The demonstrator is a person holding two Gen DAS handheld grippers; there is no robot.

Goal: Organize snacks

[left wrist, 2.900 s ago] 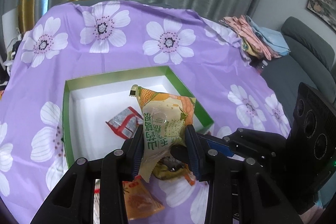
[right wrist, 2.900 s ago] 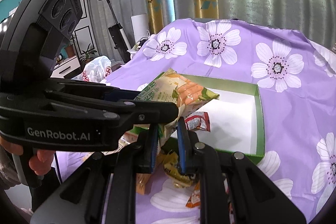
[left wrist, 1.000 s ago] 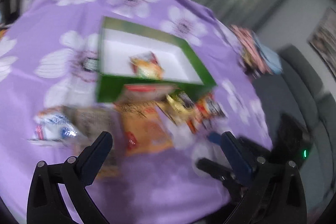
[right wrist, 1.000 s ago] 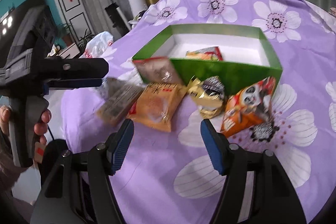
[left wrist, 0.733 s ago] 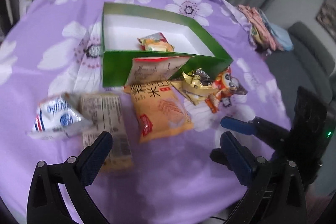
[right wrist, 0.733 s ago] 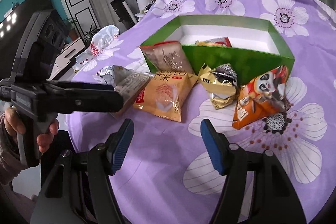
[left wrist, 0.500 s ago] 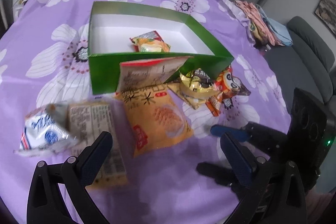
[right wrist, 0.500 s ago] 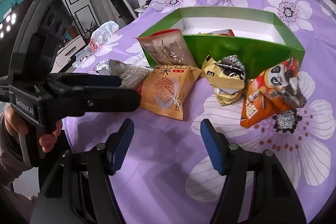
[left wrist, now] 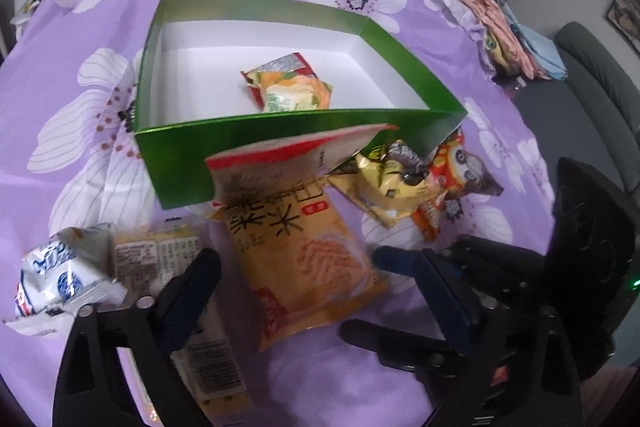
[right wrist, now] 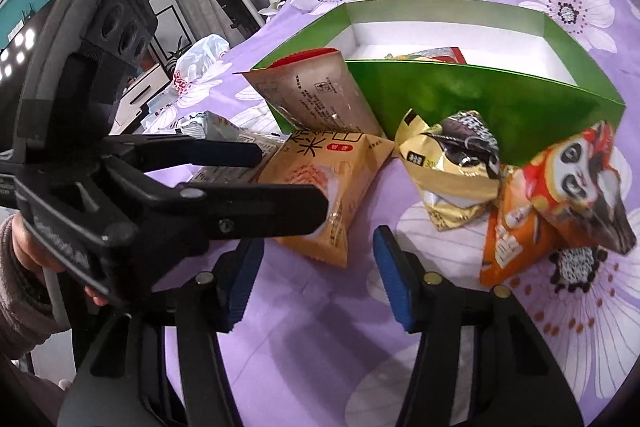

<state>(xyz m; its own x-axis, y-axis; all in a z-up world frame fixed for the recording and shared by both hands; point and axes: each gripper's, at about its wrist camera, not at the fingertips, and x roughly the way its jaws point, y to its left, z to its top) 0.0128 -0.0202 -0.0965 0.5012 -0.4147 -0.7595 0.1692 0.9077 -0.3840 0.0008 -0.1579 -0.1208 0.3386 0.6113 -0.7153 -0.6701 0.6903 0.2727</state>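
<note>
Green-and-orange packet (left wrist: 294, 89) now lies in the green box (left wrist: 248, 147); both tools, left tool (left wrist: 320, 291) and right tool (right wrist: 316, 281), empty and closing, descend around the orange packet (left wrist: 304, 255) ahead

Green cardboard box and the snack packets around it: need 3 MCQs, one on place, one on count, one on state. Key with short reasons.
1. Where does the tan packet with the red top edge stand?
A. Inside the box
B. Leaning on the outside of the green cardboard box
C. Between the right gripper's fingers

2. How many snack packets are visible inside the box?
A. Two
B. Four
C. None

3. What is between the fingers of the right gripper?
A. The panda packet
B. The gold packet
C. Nothing

Key:
1. B, its back rests against the box's front wall.
2. A, a yellow-green packet lies on a red-edged packet on the white floor.
3. C, the jaws are closing with only purple floral tablecloth in the gap; the orange flat packet lies just ahead.
</note>
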